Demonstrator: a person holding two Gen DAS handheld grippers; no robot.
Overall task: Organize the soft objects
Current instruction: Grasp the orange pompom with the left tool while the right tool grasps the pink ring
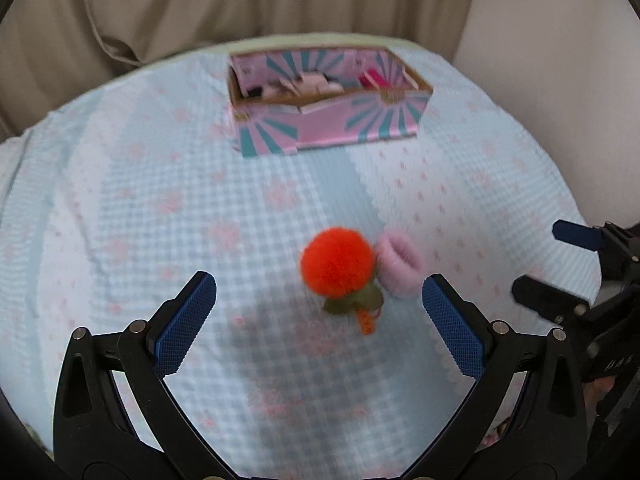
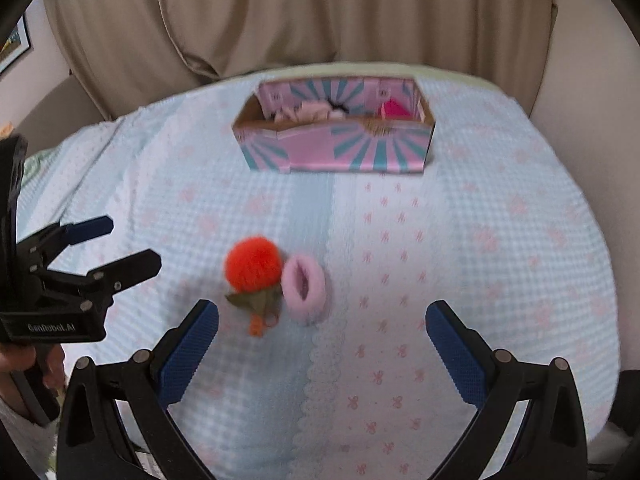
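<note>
Left wrist view. The left gripper (image 1: 319, 312) hangs over a bed (image 1: 140, 208) dressed in a pale blue and pink checked cover. Its blue-padded fingers (image 1: 186, 322) are spread wide and hold nothing. Between and just beyond the fingertips lies an orange pompom (image 1: 337, 261) with green felt leaves and a small orange clip at its near end. A pink fluffy hair tie (image 1: 400, 266) lies touching the pompom's right side. Both items sit around the middle of the bed. Toward the far edge stands an open pink and teal box (image 1: 332, 126), with soft items inside, pale and pink; blur prevents telling them apart. The right gripper (image 1: 552, 264) enters at the right edge of the frame, fingers apart, empty. Beige curtains (image 1: 240, 0) hang behind the bed.

Right wrist view. The right gripper (image 2: 322, 334) is likewise spread wide, clamping nothing. The orange pompom (image 2: 253, 264) and the pink fluffy hair tie (image 2: 304, 290) lie touching one another, ahead of the left-hand finger. The pink and teal box (image 2: 340, 148) stands near the bed's far edge. The left gripper (image 2: 120, 248) shows at the left of the frame, fingers parted, held by a hand (image 2: 24, 364) partly visible below it.
</note>
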